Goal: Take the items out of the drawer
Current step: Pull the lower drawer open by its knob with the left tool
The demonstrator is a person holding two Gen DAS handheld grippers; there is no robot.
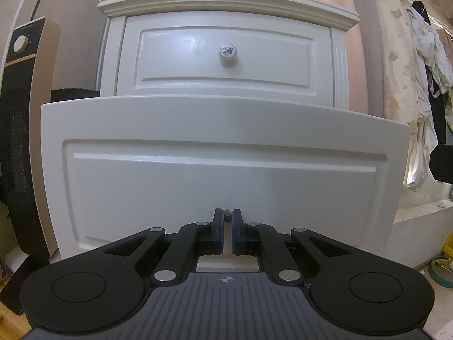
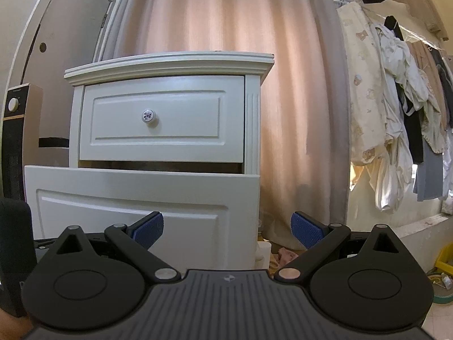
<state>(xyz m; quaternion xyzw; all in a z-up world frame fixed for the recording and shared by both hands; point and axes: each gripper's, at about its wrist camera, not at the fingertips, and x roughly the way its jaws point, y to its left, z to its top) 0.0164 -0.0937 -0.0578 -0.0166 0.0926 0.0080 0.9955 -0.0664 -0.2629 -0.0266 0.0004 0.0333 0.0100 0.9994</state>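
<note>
Left wrist view: left gripper (image 1: 227, 218) closed, its blue-padded fingers (image 1: 217, 228) clamped on the small knob (image 1: 227, 214) of the lower drawer (image 1: 223, 175). Knob mostly hidden between the pads; only its metal tip shows. The lower drawer front stands out from the white nightstand (image 1: 226, 2), well forward of the upper drawer (image 1: 226, 59), which sits shut at 12 o'clock with its flowered ceramic knob (image 1: 228, 51). Drawer contents not visible from this angle.

Right wrist view: right gripper (image 2: 227, 231) wide open, nothing between its fingers (image 2: 148, 231). It hangs off the right front corner of the lower drawer (image 2: 136, 212); the left finger overlaps the drawer panel in the picture, contact cannot be judged. A dark gap shows between the upper drawer (image 2: 161, 121) and the pulled-out front below it. No items discernible inside.

Surroundings: pink curtain (image 2: 240, 28) behind the nightstand, at 12 o'clock. Clothes (image 2: 396, 99) hanging at 2 to 3 o'clock. A heater (image 1: 19, 113) with a round dial at 9 o'clock in the left view. Floor clutter at 4 o'clock, too small to identify.
</note>
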